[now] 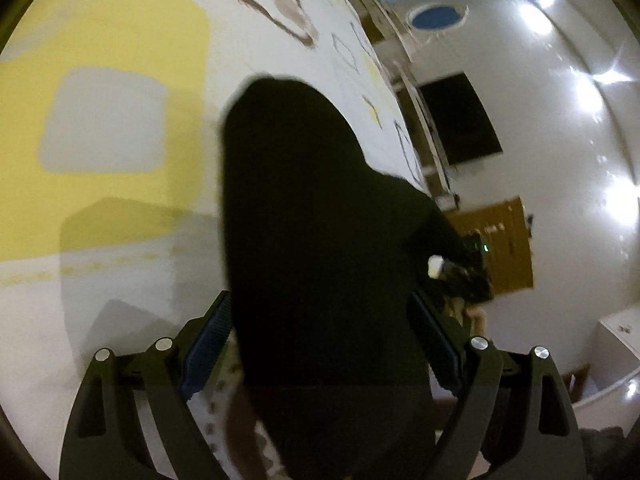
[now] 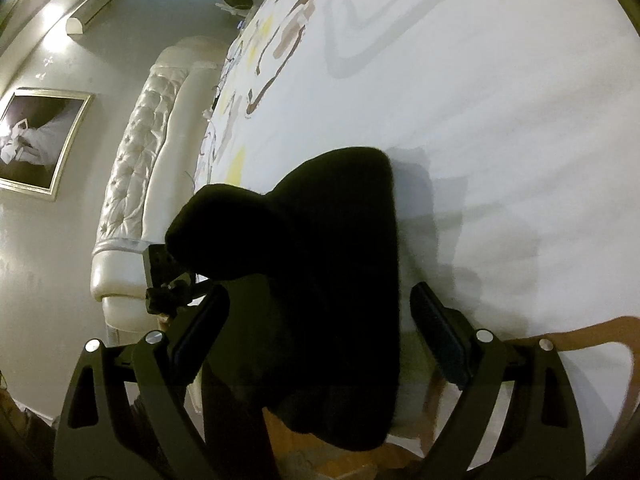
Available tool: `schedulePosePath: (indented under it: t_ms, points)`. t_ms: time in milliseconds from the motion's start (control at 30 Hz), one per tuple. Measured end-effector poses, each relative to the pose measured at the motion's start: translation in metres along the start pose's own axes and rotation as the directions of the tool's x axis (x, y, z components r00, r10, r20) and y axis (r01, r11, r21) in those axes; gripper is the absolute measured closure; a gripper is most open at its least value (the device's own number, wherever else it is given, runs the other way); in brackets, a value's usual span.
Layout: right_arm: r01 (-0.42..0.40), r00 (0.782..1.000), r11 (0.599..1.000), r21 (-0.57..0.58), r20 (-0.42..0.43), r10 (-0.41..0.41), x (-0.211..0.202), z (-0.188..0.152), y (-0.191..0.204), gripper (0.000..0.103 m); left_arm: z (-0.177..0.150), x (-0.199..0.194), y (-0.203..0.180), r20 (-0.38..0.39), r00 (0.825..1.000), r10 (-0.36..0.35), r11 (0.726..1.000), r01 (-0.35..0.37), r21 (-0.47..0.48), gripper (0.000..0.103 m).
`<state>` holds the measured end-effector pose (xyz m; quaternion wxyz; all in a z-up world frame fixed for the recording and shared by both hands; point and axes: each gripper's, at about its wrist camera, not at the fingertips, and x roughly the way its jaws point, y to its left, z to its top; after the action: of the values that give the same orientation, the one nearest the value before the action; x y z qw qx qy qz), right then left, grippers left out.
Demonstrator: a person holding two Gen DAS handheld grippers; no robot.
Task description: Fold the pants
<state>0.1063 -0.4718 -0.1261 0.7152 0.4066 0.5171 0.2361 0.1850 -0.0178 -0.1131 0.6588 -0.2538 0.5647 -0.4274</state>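
Note:
The black pants (image 1: pixel 320 220) lie on a white bed sheet with yellow and brown shapes (image 1: pixel 120 80). My left gripper (image 1: pixel 320 312) is open, its fingers wide apart on either side of the dark cloth. Whether the cloth touches the pads is hidden. The other gripper (image 1: pixel 464 276) shows past the pants at the right. In the right wrist view the pants (image 2: pixel 320 260) form a dark bulky mass between the wide-open fingers of my right gripper (image 2: pixel 320 304). The left gripper (image 2: pixel 168 280) shows at the cloth's left edge.
The bed sheet (image 2: pixel 500 120) spreads far to the right. A white tufted headboard (image 2: pixel 136 184) and a framed picture (image 2: pixel 36 140) stand at the left. A brown door (image 1: pixel 504 248), a dark wall panel (image 1: pixel 460 116) and a white cabinet (image 1: pixel 616 344) are beyond the bed.

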Motion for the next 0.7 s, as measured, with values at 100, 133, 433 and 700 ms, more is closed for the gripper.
schedulePosePath:
  t_ms: [100, 133, 433, 700]
  points:
    - [-0.003, 1.0, 1.0, 0.026, 0.0, 0.003, -0.008, 0.004, -0.008, 0.011, 0.002, 0.009, 0.0, -0.042, 0.999, 0.011, 1.0, -0.01, 0.018, 0.017]
    - [-0.007, 1.0, 1.0, 0.03, 0.004, 0.007, -0.011, 0.004, -0.009, 0.011, 0.003, 0.009, 0.001, -0.048, 0.999, 0.005, 1.0, -0.004, 0.017, 0.017]
    - [-0.054, 0.997, 0.998, 0.011, -0.06, 0.055, 0.003, 0.002, -0.008, 0.011, 0.002, 0.015, -0.001, -0.093, 0.995, -0.037, 0.999, 0.04, 0.027, 0.016]
    - [-0.08, 0.991, 0.997, -0.023, -0.109, 0.077, 0.018, 0.001, 0.002, 0.01, 0.005, 0.019, 0.0, -0.068, 0.995, -0.074, 0.997, 0.074, -0.007, 0.016]
